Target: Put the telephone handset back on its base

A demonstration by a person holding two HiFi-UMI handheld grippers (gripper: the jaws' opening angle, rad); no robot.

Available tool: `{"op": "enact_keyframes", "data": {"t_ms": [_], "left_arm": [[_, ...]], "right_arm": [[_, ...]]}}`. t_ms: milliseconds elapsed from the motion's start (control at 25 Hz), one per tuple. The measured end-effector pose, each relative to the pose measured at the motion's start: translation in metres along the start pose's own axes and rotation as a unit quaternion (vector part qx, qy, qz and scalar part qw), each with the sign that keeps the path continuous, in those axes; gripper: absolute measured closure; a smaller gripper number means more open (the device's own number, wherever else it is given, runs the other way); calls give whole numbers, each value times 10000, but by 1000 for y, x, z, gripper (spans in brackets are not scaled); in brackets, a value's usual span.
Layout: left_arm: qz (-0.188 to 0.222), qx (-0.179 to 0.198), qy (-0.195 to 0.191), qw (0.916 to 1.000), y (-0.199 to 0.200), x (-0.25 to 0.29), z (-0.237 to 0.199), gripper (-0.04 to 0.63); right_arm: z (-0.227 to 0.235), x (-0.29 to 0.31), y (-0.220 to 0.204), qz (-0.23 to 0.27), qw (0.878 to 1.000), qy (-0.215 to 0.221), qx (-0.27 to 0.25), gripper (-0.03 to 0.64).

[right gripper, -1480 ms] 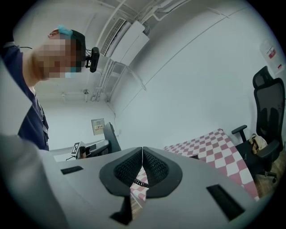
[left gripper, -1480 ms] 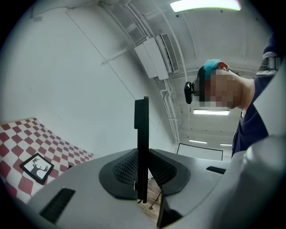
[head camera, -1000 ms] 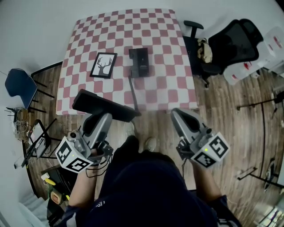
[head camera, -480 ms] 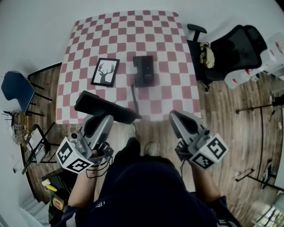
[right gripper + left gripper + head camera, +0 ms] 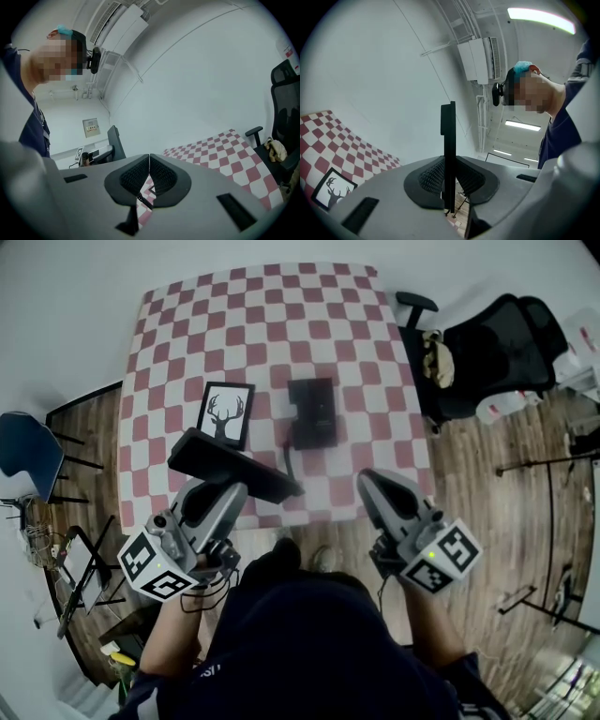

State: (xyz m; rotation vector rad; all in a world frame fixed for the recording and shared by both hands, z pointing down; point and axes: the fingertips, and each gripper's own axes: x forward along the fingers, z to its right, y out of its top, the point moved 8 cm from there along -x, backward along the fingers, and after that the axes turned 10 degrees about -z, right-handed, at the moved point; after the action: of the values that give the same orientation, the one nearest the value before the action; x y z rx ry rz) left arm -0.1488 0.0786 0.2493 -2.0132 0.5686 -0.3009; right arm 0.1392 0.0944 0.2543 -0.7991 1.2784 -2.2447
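The black telephone handset [image 5: 234,468] is clamped crosswise in my left gripper [image 5: 217,486], above the near edge of the checkered table [image 5: 187,324]. In the left gripper view the handset [image 5: 449,140] stands as a thin black bar squeezed between the pads. The black telephone base [image 5: 312,412] lies flat near the table's middle, ahead and to the right of the handset. Its cord [image 5: 291,451] runs from the base toward the handset. My right gripper [image 5: 375,486] hovers at the near edge, right of the handset; its pads meet with nothing between them [image 5: 149,168].
A framed deer picture [image 5: 225,414] lies left of the base. A black office chair [image 5: 497,343] stands by the table's right side, and a blue chair [image 5: 28,442] on the wooden floor to the left. The person's legs fill the bottom of the head view.
The table has come nearer in the head view. Both grippers, earlier over the floor in front of it, now reach its near edge, the handset still in the left one.
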Motion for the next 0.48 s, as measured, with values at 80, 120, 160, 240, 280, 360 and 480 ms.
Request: {"op": "enact_keyframes", "data": {"t_ms": [80,120,160,240,280,360,480], "left_arm": [[-55,-42,-95,9999,5,1,-15,505],[-88,-70,-140,9998,7,2,-23,505],[-121,-101,-184,9997,9,2,-30,505],[-179,-152,-260,9994,13,3,-44,505],[-204,-169,-295,9992,14,3,-51,505],[-244,-200,-360,9989,19,4,-63,505],[-260,-244,-427,9985,25,5,-79,505]], "right_arm": [[3,13,5,-14,10000,-69,14,600],[4,20,7,-21,9999,-103,22,600],[4,26,9,-27,9999,-136,30,600],[6,37,13,-37,9998,-198,55,600],[7,42,14,-42,9997,-233,71,600],[9,53,16,-55,9995,-303,100,600],[10,67,20,-84,9992,-371,113,600]]}}
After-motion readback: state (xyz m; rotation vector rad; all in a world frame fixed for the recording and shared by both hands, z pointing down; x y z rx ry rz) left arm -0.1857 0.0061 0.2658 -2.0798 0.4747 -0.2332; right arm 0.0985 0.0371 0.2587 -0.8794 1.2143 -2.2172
